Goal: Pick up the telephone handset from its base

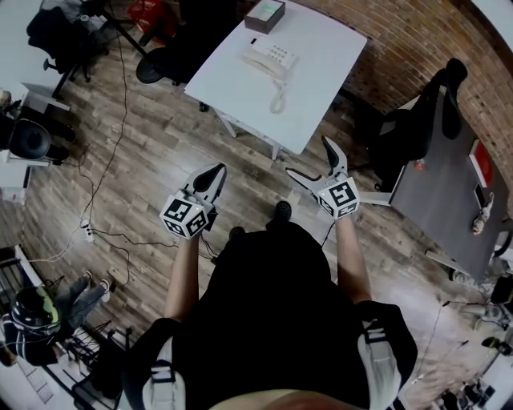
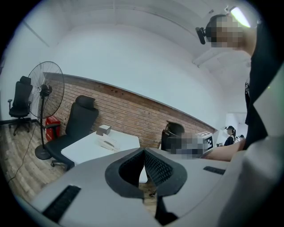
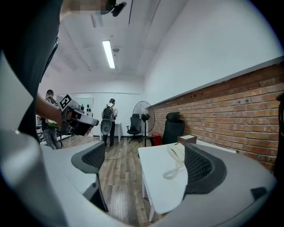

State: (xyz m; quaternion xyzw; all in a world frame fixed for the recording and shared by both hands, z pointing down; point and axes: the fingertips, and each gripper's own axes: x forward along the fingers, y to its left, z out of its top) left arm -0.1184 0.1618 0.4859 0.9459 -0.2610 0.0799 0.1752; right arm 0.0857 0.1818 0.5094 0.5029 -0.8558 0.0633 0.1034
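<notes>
A white telephone [image 1: 271,58] sits on a white table [image 1: 321,72], its handset resting on the base and a coiled cord [image 1: 277,100] trailing toward the table's near edge. Both grippers hang over the wooden floor, well short of the table. My left gripper [image 1: 215,174] is shut with nothing in it; in its own view the pads meet [image 2: 144,165], and the telephone [image 2: 108,144] shows small and far off. My right gripper [image 1: 311,160] is open and empty. The right gripper view frames the telephone [image 3: 177,154] and its cord [image 3: 171,173] between the spread jaws [image 3: 146,165].
A grey box [image 1: 265,14] stands at the table's far end. Black office chairs [image 1: 172,56] [image 1: 417,120] flank the table, near a brick wall [image 1: 417,40]. A grey desk [image 1: 449,192] is at right. Cables [image 1: 104,232] cross the floor. A standing fan [image 2: 44,88] and people [image 3: 108,119] are farther off.
</notes>
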